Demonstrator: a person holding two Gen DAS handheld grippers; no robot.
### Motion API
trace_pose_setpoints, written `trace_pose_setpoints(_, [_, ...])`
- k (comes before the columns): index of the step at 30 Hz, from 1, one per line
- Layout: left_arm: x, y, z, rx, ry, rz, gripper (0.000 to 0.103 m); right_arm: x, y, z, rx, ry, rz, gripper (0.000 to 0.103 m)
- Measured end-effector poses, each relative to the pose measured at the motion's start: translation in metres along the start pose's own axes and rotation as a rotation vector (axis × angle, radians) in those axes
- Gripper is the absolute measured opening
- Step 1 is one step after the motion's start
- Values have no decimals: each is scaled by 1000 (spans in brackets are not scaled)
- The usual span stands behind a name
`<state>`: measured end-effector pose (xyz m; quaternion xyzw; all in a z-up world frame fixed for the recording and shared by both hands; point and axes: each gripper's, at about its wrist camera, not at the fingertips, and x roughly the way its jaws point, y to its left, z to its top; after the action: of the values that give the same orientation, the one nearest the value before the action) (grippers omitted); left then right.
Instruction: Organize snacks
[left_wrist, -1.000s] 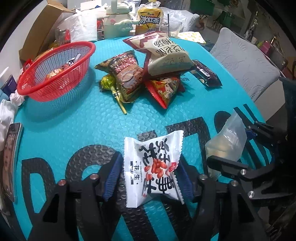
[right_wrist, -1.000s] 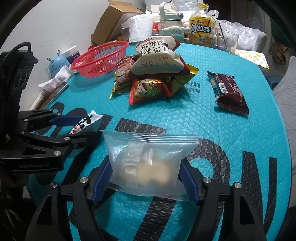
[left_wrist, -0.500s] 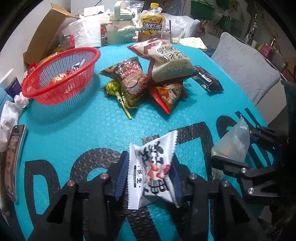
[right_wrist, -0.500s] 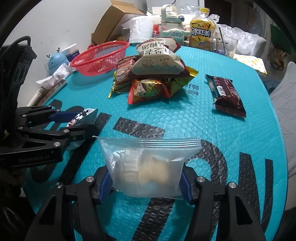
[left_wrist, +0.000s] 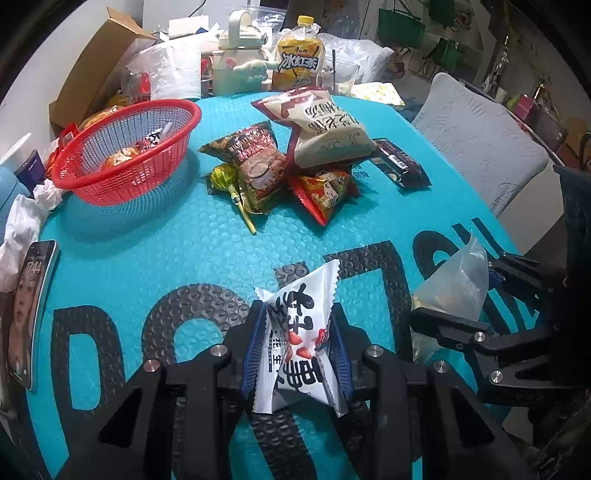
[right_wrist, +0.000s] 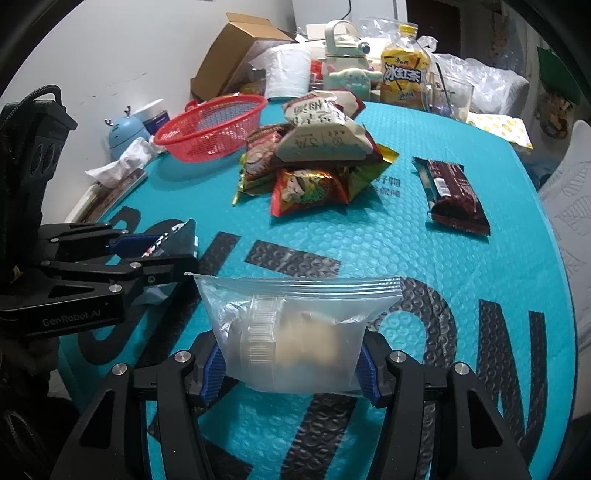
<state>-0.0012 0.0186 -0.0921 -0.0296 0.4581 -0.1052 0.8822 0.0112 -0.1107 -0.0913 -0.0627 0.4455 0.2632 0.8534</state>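
My left gripper (left_wrist: 297, 349) is shut on a white peanut snack packet (left_wrist: 301, 332) and holds it just above the teal table; the packet is squeezed and creased. It also shows in the right wrist view (right_wrist: 166, 243). My right gripper (right_wrist: 291, 369) is shut on a clear zip bag (right_wrist: 295, 332) holding pale snacks; the bag also shows in the left wrist view (left_wrist: 456, 284). A red basket (left_wrist: 125, 147) with a few snacks stands at the far left. A pile of snack bags (left_wrist: 295, 158) lies at the table's middle back.
A dark chocolate bar packet (right_wrist: 450, 192) lies right of the pile. A phone (left_wrist: 27, 310) lies at the left edge. A cardboard box (left_wrist: 99, 62), tissue roll, kettle and iced tea bottle (left_wrist: 297, 62) crowd the far edge. A white chair (left_wrist: 480, 136) stands at the right.
My left gripper has closed tighter on the peanut packet, crumpling it, and lifted it. My right gripper has squeezed the zip bag and raised it slightly.
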Motion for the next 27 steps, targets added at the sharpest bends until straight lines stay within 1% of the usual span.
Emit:
trace_pose_setpoints(8, [-22,0,-5,-13,-44,-8,33,-10,11,1,-6,-28,19,58])
trace_pose_setpoints(15, [-47,-1,-5,-19,-105,-8,33,-24,23,7,-35,-67,36,58])
trace_pose_setpoints(22, [-70,1,1,-38,-172,-7,33,-38,33,21,-72,-113,57,58])
trace_pose_setpoints(27, [-86,4,9,-49,-227,11,34,-45,37,36,-94,-140,73,58])
